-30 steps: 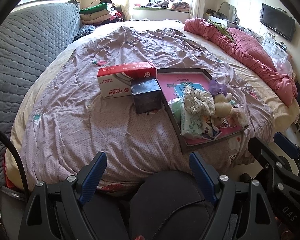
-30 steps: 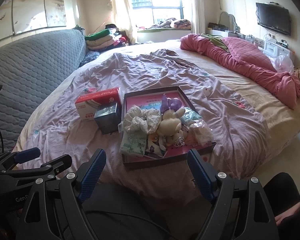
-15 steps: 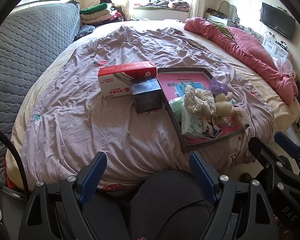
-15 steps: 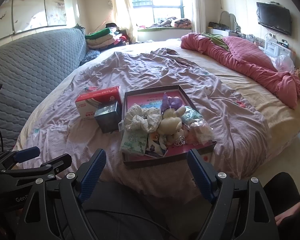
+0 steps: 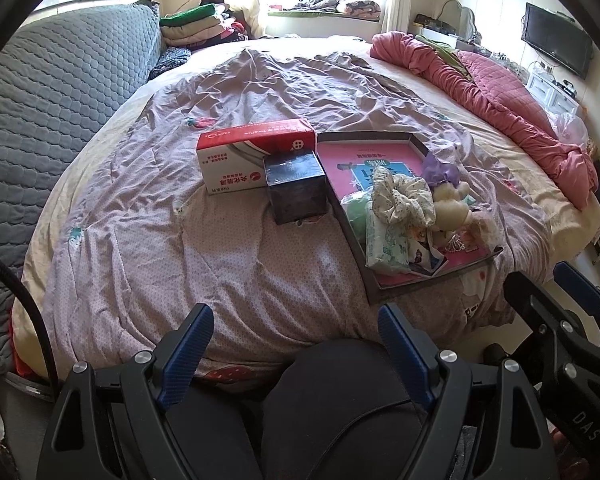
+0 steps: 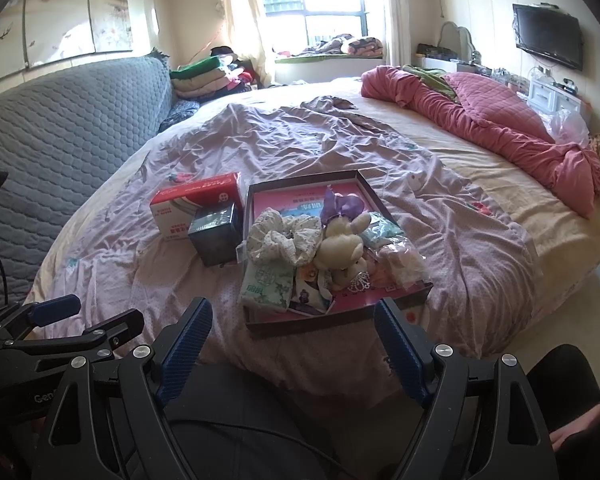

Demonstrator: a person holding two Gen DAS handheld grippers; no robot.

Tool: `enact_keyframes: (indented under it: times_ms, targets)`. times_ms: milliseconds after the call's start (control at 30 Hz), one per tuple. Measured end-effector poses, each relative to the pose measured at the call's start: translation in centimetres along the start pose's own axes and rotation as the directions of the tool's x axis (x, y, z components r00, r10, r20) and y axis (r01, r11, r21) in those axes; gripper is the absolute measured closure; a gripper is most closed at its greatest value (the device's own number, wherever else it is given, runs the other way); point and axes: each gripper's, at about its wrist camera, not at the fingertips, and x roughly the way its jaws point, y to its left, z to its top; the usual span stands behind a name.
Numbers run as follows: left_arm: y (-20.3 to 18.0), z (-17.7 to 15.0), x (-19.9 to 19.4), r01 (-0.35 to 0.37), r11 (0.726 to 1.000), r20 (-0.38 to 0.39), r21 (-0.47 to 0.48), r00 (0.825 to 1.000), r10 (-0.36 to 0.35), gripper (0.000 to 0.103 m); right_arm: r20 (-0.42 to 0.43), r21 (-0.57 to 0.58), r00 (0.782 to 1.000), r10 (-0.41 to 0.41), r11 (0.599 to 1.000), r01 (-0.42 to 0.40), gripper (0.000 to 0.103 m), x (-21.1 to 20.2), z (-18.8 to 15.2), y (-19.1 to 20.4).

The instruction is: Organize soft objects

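Shallow dark-rimmed tray (image 6: 396, 216) with pink lining lies on the bed (image 6: 500, 216), near its front edge. Soft things are heaped in the tray's near half: cream floral scrunchie (image 6: 286, 238), beige plush bunny (image 6: 342, 246) with a purple bow (image 6: 342, 204), green-patterned tissue pack (image 6: 266, 284) at the near left corner, and a clear packet (image 6: 398, 264) on the right.

Tissue pack's long axis runs front to back, its near end over the tray's rim. Bunny lies on its back, head toward the window. Small printed packets under the bunny are too overlapped to identify. Print on the tray lining is mostly covered.

Just left of the tray: a dark cube box (image 5: 296, 188) touching a red-and-white carton (image 5: 252, 156), the carton's long axis across the bed.

Left gripper (image 5: 296, 344) and right gripper (image 6: 292, 340) both hang before the bed edge, jaws spread wide, holding nothing.
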Motion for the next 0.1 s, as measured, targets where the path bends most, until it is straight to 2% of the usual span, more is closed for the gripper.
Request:
enact_keyframes:
  times_ms: [100]
  targets:
    - [0.07,-0.06,0.13,0.006,1.000,0.006,-0.004,1.000,-0.006,0.019,-0.005,0.003,1.000,0.004,1.000,-0.004,0.019,0.07,-0.11,-0.17]
